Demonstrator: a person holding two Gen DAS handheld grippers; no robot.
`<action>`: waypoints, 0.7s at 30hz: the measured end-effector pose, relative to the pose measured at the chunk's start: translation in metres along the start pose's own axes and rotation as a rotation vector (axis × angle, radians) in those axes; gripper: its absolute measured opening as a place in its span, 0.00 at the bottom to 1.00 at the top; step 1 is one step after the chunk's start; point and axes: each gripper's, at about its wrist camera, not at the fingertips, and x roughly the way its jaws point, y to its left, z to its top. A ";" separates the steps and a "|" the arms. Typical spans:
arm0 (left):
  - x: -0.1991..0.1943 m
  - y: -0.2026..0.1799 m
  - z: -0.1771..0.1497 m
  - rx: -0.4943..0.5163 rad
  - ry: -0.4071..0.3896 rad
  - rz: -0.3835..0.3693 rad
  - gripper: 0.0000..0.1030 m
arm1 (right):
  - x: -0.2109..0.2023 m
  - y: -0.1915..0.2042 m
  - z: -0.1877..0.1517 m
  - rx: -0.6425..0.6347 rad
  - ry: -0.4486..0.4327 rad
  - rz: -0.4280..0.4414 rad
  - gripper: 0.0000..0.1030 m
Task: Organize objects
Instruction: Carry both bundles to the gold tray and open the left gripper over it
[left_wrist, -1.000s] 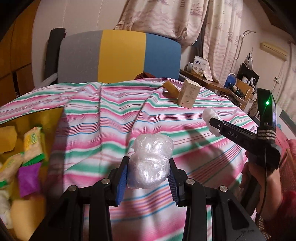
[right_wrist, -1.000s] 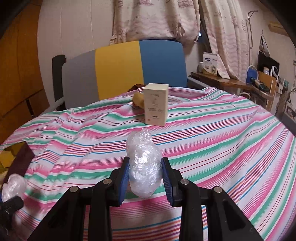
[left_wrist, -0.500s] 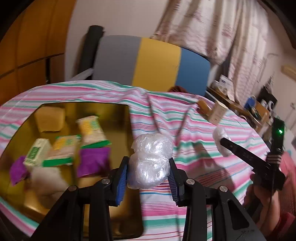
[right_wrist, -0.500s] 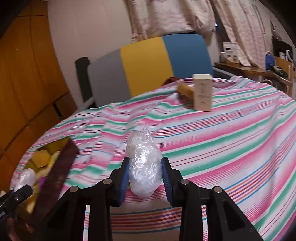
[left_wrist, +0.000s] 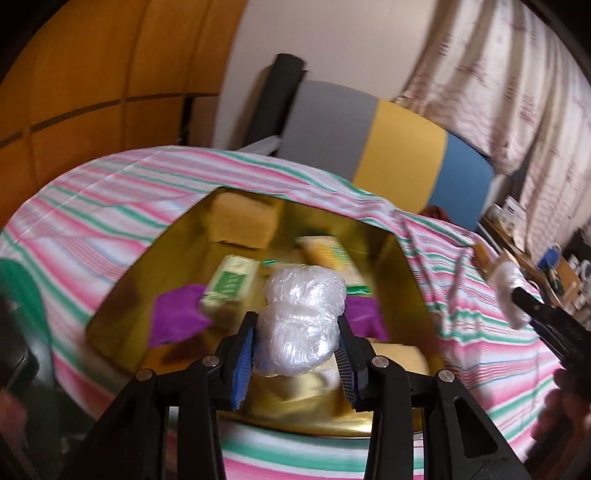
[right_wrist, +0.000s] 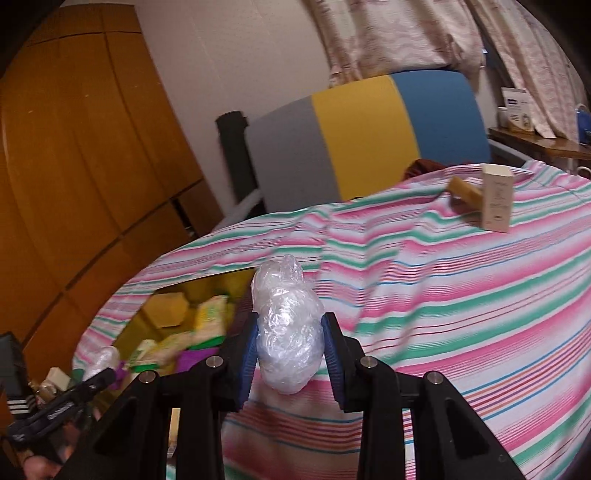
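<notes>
— Since a second ago the gold box (left_wrist: 402, 266) has slid from the left edge of my left view to right under my left gripper (left_wrist: 295, 354); what are you carrying over it?

— I have a crumpled clear plastic bundle (left_wrist: 301, 321) pinched between my left pads, held above the box's open top. That box already holds yellow-and-green packets (left_wrist: 231, 284), purple wrappers (left_wrist: 177, 317) and a tan block (left_wrist: 242, 221), so I judge this is where loose things get gathered.

— And your other hand?

— My right gripper (right_wrist: 290, 363) is clamped on a second plastic wad (right_wrist: 286, 336), squeezed hard because the film is soft and would slip otherwise. It hangs over the striped cloth (right_wrist: 461, 295), with the box off to its lower left, so it trails the left one.

— Anything left out?

— A cream carton (right_wrist: 496, 197) stands upright far back on the cloth, with a tan piece (right_wrist: 463, 190) just beside it. Both look untouched.

— What comes next, you think?

— Probably I let the left bundle drop in first, then swing the right across. Blur hides just how deep the box is.
</notes>
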 end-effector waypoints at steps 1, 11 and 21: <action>0.001 0.005 -0.001 -0.010 0.002 0.011 0.39 | 0.000 0.007 -0.001 -0.008 0.004 0.017 0.32; 0.007 0.032 -0.010 -0.030 0.038 0.090 0.47 | 0.002 0.065 -0.009 -0.098 0.029 0.145 0.32; -0.006 0.033 -0.013 -0.062 -0.020 0.093 0.86 | 0.012 0.080 -0.020 -0.107 0.088 0.174 0.32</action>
